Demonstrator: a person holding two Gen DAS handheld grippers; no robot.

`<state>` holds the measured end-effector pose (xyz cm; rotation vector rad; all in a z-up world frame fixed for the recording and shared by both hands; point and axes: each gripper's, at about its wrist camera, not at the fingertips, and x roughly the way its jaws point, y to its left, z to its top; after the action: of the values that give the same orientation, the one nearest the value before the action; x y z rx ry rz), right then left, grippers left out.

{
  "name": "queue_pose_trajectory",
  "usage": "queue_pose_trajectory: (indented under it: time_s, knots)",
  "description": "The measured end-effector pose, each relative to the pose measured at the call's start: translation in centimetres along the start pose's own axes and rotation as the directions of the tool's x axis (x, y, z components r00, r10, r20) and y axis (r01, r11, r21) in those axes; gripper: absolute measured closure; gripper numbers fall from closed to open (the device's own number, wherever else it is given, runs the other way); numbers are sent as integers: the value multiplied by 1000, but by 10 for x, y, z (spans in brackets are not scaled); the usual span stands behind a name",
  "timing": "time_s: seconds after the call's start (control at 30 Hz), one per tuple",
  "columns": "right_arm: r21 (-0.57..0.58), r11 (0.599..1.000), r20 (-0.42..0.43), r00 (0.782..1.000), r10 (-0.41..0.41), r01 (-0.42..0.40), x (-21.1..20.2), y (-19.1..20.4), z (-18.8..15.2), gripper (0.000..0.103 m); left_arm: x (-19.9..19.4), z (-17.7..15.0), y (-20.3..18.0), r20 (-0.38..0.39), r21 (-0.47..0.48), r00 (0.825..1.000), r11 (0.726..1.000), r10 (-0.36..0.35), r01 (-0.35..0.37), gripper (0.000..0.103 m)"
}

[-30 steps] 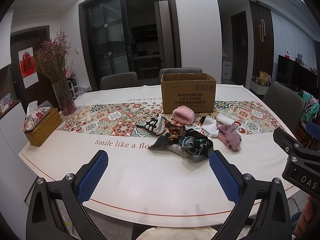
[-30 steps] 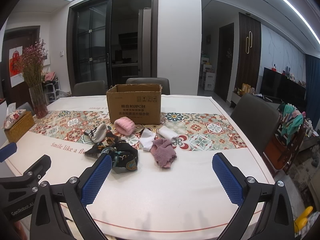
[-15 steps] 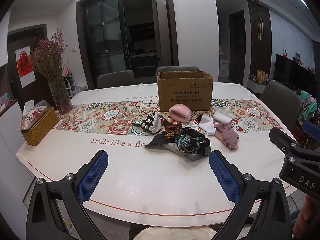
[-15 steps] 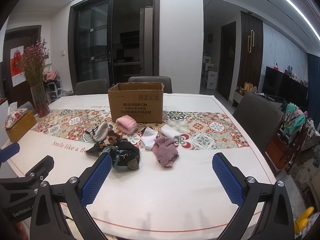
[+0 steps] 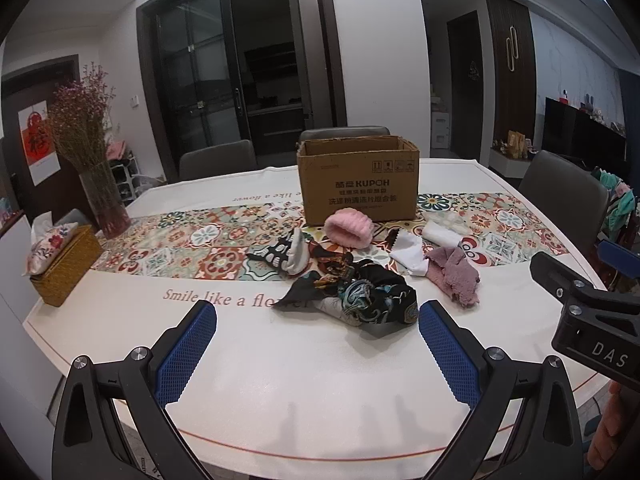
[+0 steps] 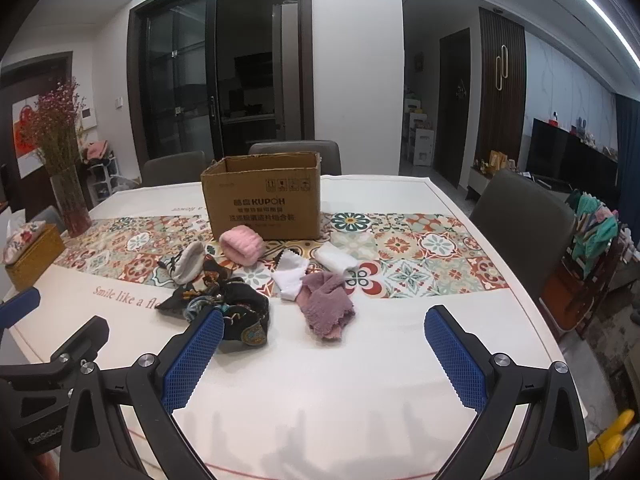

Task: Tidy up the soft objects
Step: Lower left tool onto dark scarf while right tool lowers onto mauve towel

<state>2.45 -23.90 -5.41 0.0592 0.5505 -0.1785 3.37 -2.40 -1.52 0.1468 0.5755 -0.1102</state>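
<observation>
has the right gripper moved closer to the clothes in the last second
Yes. In the right wrist view the purple cloth and cardboard box sit lower and larger than before, so the right gripper has advanced toward them.

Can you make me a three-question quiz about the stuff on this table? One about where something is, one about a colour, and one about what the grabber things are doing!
1. Where is the pink roll?
A. Inside the cardboard box
B. On the table just in front of the cardboard box
C. On the tissue holder

2. What colour is the fuzzy cloth nearest the right gripper?
A. Purple
B. Green
C. Yellow

3. What is the left gripper doing?
A. Squeezing the dark scarf
B. Shut on nothing
C. Open, holding nothing

Answers:
1. B: the roll lies on the patterned runner against the front of the cardboard box.
2. A: it is a mauve purple, beside a white sock.
3. C: its blue pads stand wide apart above the bare table, short of the dark scarf; the right gripper is open too.
</observation>
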Motion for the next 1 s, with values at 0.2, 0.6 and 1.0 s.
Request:
queue_pose_trajectory:
  time_s: [0.2, 0.6, 1.0]
  knots:
    - [16, 1000, -28, 1000, 0, 1, 29, -3, 7, 1, 31, 10, -5, -29, 8, 999, 1000, -23, 23, 1]
    - [16, 1000, -71, 997, 7, -6, 96, 6, 21, 4, 94, 33, -6, -58, 60, 998, 998, -28, 31, 12]
    - [16, 1000, -154, 988, 2, 0, 164, 9, 18, 8, 165, 37, -15, -139, 134, 990, 989, -36, 55, 30]
